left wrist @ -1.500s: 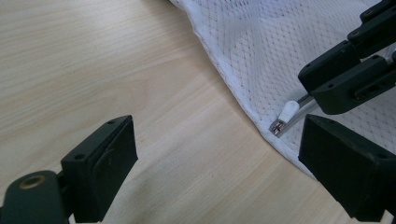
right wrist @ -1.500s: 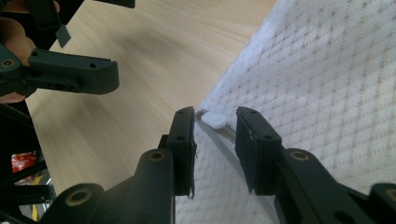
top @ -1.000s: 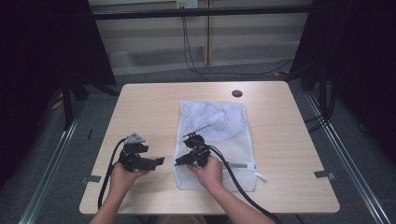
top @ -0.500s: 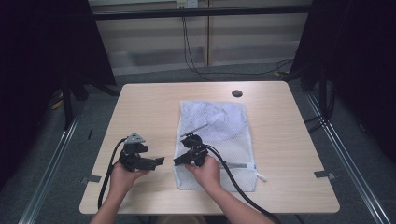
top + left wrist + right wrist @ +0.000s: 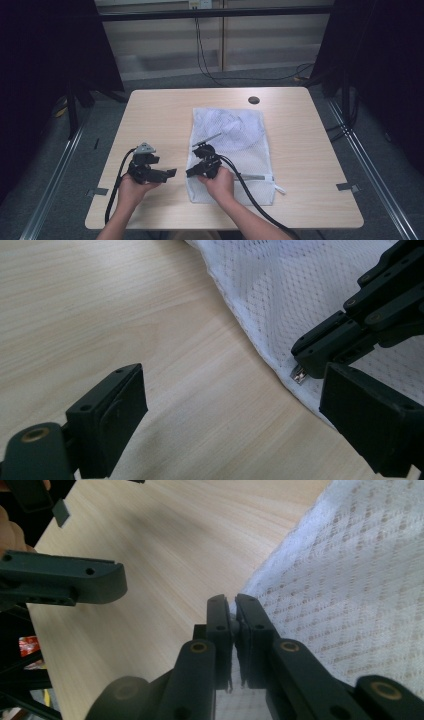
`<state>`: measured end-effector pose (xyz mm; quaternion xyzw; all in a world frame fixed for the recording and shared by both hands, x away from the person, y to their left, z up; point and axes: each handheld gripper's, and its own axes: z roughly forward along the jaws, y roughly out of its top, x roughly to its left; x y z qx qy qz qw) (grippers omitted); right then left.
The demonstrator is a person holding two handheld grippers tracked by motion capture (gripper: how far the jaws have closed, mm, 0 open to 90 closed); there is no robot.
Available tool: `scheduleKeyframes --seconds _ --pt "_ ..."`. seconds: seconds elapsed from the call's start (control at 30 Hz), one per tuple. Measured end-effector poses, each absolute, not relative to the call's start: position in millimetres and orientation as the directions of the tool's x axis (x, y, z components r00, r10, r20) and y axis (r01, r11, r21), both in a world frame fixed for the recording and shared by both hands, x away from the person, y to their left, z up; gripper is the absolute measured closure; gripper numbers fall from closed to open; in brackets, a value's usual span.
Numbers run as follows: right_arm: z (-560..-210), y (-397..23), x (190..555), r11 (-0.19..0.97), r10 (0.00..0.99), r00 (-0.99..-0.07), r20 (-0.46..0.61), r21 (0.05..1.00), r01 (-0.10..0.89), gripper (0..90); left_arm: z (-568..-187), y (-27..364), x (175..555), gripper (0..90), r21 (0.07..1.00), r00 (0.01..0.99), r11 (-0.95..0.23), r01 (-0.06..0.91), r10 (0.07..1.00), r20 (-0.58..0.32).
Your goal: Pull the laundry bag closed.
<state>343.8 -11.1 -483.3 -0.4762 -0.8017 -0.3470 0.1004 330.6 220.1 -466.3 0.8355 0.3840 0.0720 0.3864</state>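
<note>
High view: nearest the table's (image 5: 150, 105) front edge, two hands come in from below, each holding a gripper. The left gripper (image 5: 167, 174) sits just left of the white mesh bag (image 5: 240, 135), over bare wood, with its jaws standing wide apart and nothing between them. The right gripper (image 5: 191, 171) rests at the mesh bag's left edge, near its front corner; its jaws have just been closing and now stand together, pinched on the edge of the mesh. In the left gripper view, a small metal zipper pull (image 5: 299, 375) shows at that same edge, right at the tip of the right gripper. In the right gripper view, the mesh hem runs up between the two pressed black jaws. The mesh bag lies flat on the table's middle, stretching away from the grippers, with something pale bunched inside its far half. Beyond the mesh bag, near the table's far edge, sits a small dark round hole (image 5: 254, 100).
</note>
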Motion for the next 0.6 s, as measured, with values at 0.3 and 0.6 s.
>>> scheduleKeyframes --seconds 0.3,0.6 --pt "-474.1 -17.8 342.5 0.289 0.678 -0.518 0.521 0.459 0.84 86.8 -466.3 217.8 328.7 11.3 0.711 0.695 -0.387 0.588 0.691 -0.198" --pt "-466.1 -25.1 341.8 0.279 0.668 -0.529 0.524 0.483 0.83 86.8 -466.3 212.3 326.6 9.9 0.705 0.708 -0.393 0.59 0.671 -0.219"
